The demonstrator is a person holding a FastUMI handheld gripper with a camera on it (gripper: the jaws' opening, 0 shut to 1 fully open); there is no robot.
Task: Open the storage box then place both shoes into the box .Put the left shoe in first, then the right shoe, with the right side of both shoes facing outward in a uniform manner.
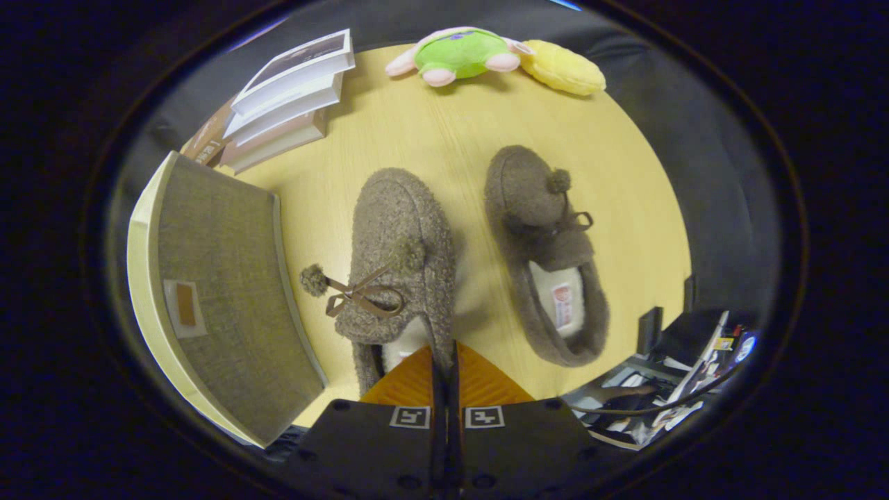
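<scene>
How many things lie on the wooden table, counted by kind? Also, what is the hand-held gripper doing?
Slippers: 2
Storage box: 1
Books, stacked: 3
Plush toys: 2
Total: 8
The hand-held gripper looks shut, its fingers pinching the heel rim of the slipper beside the storage box.

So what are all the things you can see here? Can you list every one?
storage box: one, grey fabric with a pale rim, lid closed, beside the left slipper
slippers: two, fuzzy brown with pompoms; left slipper just ahead of the fingers, right slipper beside it
books: a stack, white covers, beyond the box
plush toy: one, green and pink, far edge of the table
yellow toy: one, next to the plush toy
table: one, light wood
gripper: one, fingers closed together at the left slipper's heel rim; cannot tell if they pinch it
</scene>
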